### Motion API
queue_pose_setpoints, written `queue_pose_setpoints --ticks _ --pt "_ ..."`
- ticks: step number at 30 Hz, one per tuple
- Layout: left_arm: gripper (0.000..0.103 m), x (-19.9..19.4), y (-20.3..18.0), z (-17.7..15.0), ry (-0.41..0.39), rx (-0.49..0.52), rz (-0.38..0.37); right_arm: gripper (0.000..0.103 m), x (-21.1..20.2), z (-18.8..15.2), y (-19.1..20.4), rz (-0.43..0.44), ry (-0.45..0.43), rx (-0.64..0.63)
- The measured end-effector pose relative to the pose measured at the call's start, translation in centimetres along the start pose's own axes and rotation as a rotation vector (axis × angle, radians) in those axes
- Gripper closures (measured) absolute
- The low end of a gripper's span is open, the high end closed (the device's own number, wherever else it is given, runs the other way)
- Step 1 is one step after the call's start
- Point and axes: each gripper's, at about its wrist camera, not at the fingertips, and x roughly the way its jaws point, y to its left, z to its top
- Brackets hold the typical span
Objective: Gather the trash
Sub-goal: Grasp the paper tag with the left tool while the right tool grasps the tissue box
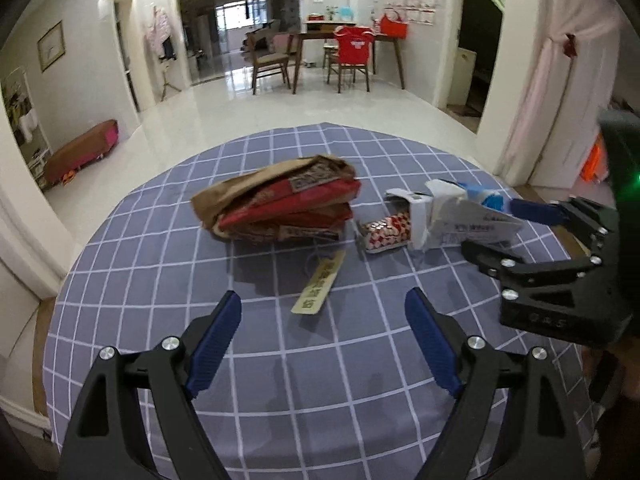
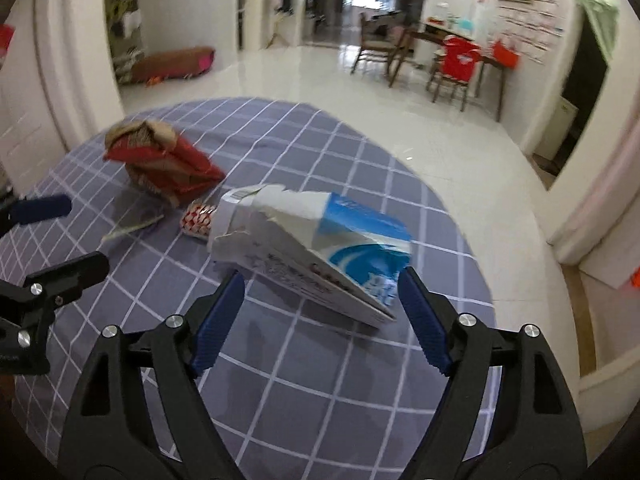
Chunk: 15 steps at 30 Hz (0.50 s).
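The torn white-and-blue carton (image 2: 316,248) lies on the checked tablecloth (image 2: 320,392) beside a small red-and-white patterned pack (image 2: 198,220), and the right gripper (image 2: 322,312) has its jaws spread around the carton's near end, not yet pinching, so the pickup looks just begun and the next move calls for closing squarely on the flattened end. The left gripper (image 1: 324,340) hovers spread and empty near a yellowish printed strip (image 1: 320,284) and a crumpled brown-and-red bag (image 1: 280,204); print on all of them is too blurred to read.
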Motion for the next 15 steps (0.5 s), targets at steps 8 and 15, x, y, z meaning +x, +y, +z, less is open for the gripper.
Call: queue_pose_setpoints --ticks 8,15 --pt "0.021 1.0 -2.2 0.2 0.018 0.043 -0.031 0.083 -0.3 -0.4 0.3 0.053 0.030 -0.064" --pt "0.021 1.4 -0.7 0.0 0.024 0.006 0.000 0.097 -1.1 -0.7 -1.2 0.183 -0.012 0.074"
